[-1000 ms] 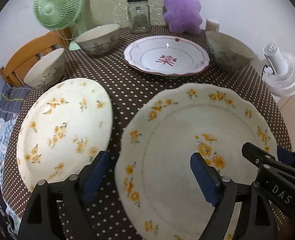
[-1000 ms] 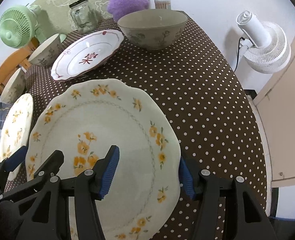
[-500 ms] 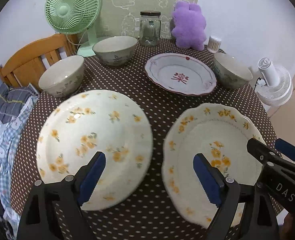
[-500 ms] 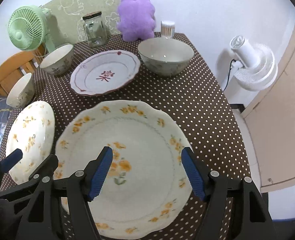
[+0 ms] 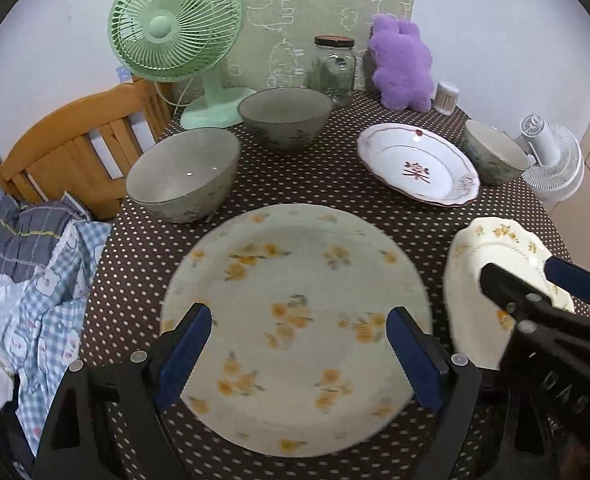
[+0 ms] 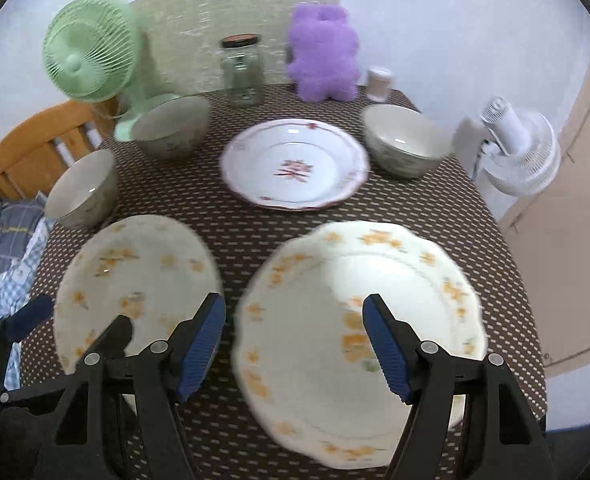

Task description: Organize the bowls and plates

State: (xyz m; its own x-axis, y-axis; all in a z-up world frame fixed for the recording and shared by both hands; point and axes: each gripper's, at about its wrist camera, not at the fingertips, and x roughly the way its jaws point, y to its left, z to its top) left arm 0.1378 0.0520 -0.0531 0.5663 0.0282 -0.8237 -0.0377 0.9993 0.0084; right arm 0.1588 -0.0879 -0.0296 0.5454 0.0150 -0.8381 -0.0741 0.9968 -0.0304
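A: Left gripper (image 5: 299, 354) — state?
B: Jaws spread wide, nothing between them. It hangs over the round plate (image 5: 295, 320), which lies flat on the dotted cloth (image 5: 327, 184).
A: Right gripper (image 6: 295, 344)?
B: Also wide apart, gripping nothing, above the scalloped plate (image 6: 359, 320). That plate sits at 3 o'clock of the round one, close but not touching.
A: Red plate (image 6: 295, 168)?
B: At 12 o'clock of the scalloped plate, mid-table.
A: Bowls?
B: Three, all upright. Right bowl (image 6: 407, 140) at 3 o'clock of the red plate; back bowl (image 5: 285, 122) at 9 o'clock of it; left bowl (image 5: 183, 178) at 10 o'clock of the round plate.
A: Behind them?
B: Green fan (image 5: 175, 24), jar (image 5: 333, 68), purple toy (image 5: 401, 64) along the far edge.
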